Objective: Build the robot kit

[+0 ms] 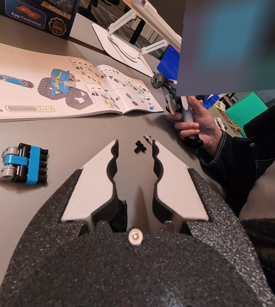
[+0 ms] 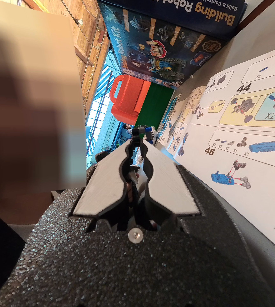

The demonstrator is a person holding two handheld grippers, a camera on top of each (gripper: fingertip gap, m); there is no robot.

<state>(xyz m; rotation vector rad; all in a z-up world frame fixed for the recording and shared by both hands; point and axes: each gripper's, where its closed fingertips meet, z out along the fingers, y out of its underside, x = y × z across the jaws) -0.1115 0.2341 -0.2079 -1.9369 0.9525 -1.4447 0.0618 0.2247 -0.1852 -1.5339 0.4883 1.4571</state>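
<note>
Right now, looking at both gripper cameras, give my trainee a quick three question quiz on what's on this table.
1. True or false: the left gripper is shut on a part.
2. What does the right gripper pinch? A) small gear assembly B) the open instruction booklet C) a screwdriver
3. Fill in: the little black connector lies on the table just ahead of the left gripper's ____.

Key: 1 false, it is open and empty. 2 A. 3 fingertips.

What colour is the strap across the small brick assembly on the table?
Blue strap, clearest in the left wrist view.
</note>
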